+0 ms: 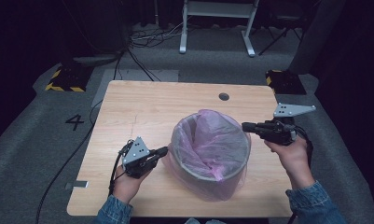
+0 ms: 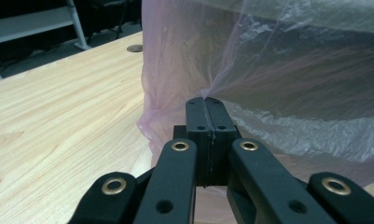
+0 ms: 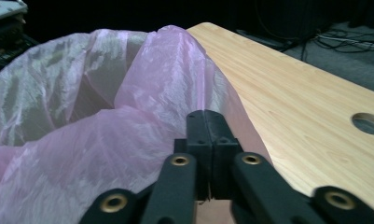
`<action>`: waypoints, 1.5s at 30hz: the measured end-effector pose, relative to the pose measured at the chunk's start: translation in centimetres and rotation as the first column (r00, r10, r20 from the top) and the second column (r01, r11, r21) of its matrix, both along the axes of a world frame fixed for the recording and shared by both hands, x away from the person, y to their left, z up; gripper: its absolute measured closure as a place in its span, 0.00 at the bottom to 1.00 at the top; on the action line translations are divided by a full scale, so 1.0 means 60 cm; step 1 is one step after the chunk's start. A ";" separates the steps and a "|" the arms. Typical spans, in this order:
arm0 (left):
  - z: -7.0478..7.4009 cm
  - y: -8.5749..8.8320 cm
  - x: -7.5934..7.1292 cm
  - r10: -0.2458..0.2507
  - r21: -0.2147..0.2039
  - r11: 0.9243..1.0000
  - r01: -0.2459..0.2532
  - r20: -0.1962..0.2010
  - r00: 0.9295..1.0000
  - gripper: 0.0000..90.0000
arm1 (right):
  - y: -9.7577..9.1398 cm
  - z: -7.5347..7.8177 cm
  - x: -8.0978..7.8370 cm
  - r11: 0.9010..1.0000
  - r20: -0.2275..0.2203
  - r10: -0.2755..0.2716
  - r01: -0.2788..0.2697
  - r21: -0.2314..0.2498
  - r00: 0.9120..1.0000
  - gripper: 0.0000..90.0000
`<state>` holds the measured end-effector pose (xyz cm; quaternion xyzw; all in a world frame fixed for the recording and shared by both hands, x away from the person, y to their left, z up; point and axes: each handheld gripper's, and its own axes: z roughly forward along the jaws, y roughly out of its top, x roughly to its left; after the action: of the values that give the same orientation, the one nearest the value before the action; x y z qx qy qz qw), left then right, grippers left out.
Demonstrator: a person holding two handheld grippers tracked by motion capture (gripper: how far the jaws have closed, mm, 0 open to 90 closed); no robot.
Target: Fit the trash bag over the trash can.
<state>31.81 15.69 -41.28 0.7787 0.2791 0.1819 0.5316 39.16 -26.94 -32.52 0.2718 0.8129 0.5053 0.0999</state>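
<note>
A round grey bin (image 1: 194, 173) lined with a thin pink bag (image 1: 212, 140) stands on the wooden table (image 1: 142, 107), right of centre. My left gripper (image 1: 162, 151) lies level against the bin's left side. Its jaws (image 2: 205, 99) are shut on a pinch of the pink bag (image 2: 292, 70), and the film tents toward their tips. My right gripper (image 1: 245, 126) points left at the bin's right rim. In the right gripper view its jaws (image 3: 206, 112) are shut at the edge of the pink bag (image 3: 128, 93), where a fold runs into the tips.
A cable hole (image 1: 224, 96) sits in the table near the far edge. Beyond the table are a white desk frame (image 1: 217, 23), floor cables (image 1: 147, 37) and yellow-black striped blocks (image 1: 65, 80). Bare tabletop lies left of the bin.
</note>
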 end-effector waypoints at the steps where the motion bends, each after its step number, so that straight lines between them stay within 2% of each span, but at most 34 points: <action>1: 0.001 0.001 0.000 -0.003 -0.001 1.000 0.003 0.006 1.000 1.00 | -0.002 0.001 -0.002 1.000 0.003 0.002 -0.002 -0.003 1.000 1.00; 5: 0.002 0.005 0.003 -0.003 0.001 1.000 0.003 0.017 1.000 1.00 | -0.015 -0.003 -0.010 0.999 0.014 0.001 -0.001 -0.035 1.000 1.00; 8: -0.005 0.003 0.010 -0.014 0.013 1.000 0.014 0.003 1.000 1.00 | -0.037 -0.019 -0.010 0.998 0.001 -0.028 0.028 -0.057 1.000 1.00; 11: -0.021 -0.007 0.019 -0.021 0.052 0.998 0.023 -0.028 0.999 1.00 | -0.053 -0.053 -0.003 0.997 -0.055 -0.045 0.041 -0.073 0.997 1.00; 15: -0.041 -0.017 0.024 -0.042 0.102 0.994 0.049 -0.069 0.997 1.00 | -0.057 -0.106 0.004 0.996 -0.138 -0.043 0.032 -0.082 0.990 1.00; 18: -0.054 -0.022 0.024 -0.044 0.170 0.984 0.060 -0.095 0.995 1.00 | -0.052 -0.145 0.007 0.995 -0.191 -0.035 0.017 -0.095 0.981 1.00; 20: -0.065 -0.025 0.025 -0.032 0.240 0.969 0.057 -0.109 0.994 1.00 | -0.048 -0.170 0.007 0.992 -0.226 -0.031 0.003 -0.123 0.974 1.00; 22: -0.079 -0.027 0.026 -0.018 0.286 0.956 0.058 -0.139 0.990 1.00 | -0.046 -0.187 0.006 0.991 -0.248 -0.026 -0.008 -0.136 0.968 1.00; 23: -0.083 -0.026 0.026 -0.019 0.281 0.958 0.062 -0.152 0.988 1.00 | -0.045 -0.195 0.005 0.990 -0.261 -0.027 -0.011 -0.143 0.965 1.00; 24: -0.085 -0.023 0.024 -0.032 0.256 0.964 0.071 -0.154 0.988 1.00 | -0.044 -0.202 0.003 0.989 -0.273 -0.026 -0.015 -0.147 0.962 1.00; 25: -0.080 -0.017 0.021 -0.037 0.222 0.973 0.067 -0.137 0.990 1.00 | -0.045 -0.204 0.001 0.990 -0.271 -0.024 -0.016 -0.143 0.962 1.00; 26: -0.074 -0.013 0.018 -0.040 0.178 0.982 0.061 -0.119 0.992 0.93 | -0.046 -0.201 -0.003 0.990 -0.255 -0.030 -0.007 -0.141 0.967 1.00; 27: -0.068 -0.009 0.018 -0.047 0.147 0.987 0.065 -0.122 0.991 0.77 | -0.048 -0.196 -0.007 0.990 -0.233 -0.031 -0.002 -0.139 0.972 1.00; 28: -0.057 -0.002 0.017 -0.065 0.083 0.994 0.075 -0.125 0.990 0.67 | -0.050 -0.190 -0.009 0.992 -0.219 -0.030 0.002 -0.127 0.975 1.00; 29: -0.052 0.001 0.015 -0.081 0.044 0.995 0.087 -0.120 0.989 0.53 | -0.054 -0.179 -0.013 0.994 -0.193 -0.030 0.009 -0.109 0.981 0.99; 30: -0.044 0.006 0.012 -0.112 -0.009 0.994 0.111 -0.106 0.988 0.47 | -0.056 -0.171 -0.016 0.995 -0.175 -0.029 0.012 -0.100 0.984 0.97; 31: -0.039 0.008 0.009 -0.133 -0.031 0.991 0.131 -0.098 0.986 0.43 | -0.058 -0.157 -0.021 0.997 -0.141 -0.026 0.015 -0.078 0.990 0.95; 33: -0.025 0.011 0.001 -0.187 -0.073 0.981 0.182 -0.074 0.980 0.38 | -0.061 -0.136 -0.029 0.998 -0.094 -0.029 0.023 -0.065 0.995 0.94; 35: -0.010 0.012 -0.007 -0.209 -0.092 0.975 0.204 -0.048 0.977 0.37 | -0.062 -0.114 -0.037 0.997 -0.034 -0.040 0.038 -0.062 0.999 0.86; 37: 0.012 0.015 -0.012 -0.192 -0.087 0.978 0.190 -0.020 0.981 0.37 | -0.065 -0.095 -0.044 0.998 0.021 -0.051 0.052 -0.044 0.998 0.75; 39: 0.029 0.019 -0.012 -0.175 -0.091 0.980 0.174 -0.005 0.985 0.37 | -0.067 -0.080 -0.049 0.998 0.039 -0.052 0.053 -0.027 0.998 0.67; 41: 0.045 0.021 -0.008 -0.172 -0.105 0.980 0.172 0.002 0.985 0.37 | -0.067 -0.071 -0.052 0.999 0.046 -0.040 0.041 -0.019 0.998 0.61; 43: 0.063 0.018 -0.006 -0.165 -0.096 0.981 0.167 0.028 0.986 0.36 | -0.063 -0.066 -0.058 0.999 0.055 -0.024 0.026 -0.036 0.998 0.59; 45: 0.080 0.014 -0.003 -0.154 -0.090 0.983 0.157 0.037 0.987 0.37 | -0.059 -0.063 -0.062 0.997 0.065 -0.023 0.027 -0.069 0.998 0.57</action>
<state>31.62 16.51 -36.48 0.7698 0.2175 0.1382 0.5839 35.46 -30.49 -36.30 0.2620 0.8230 0.4838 0.1415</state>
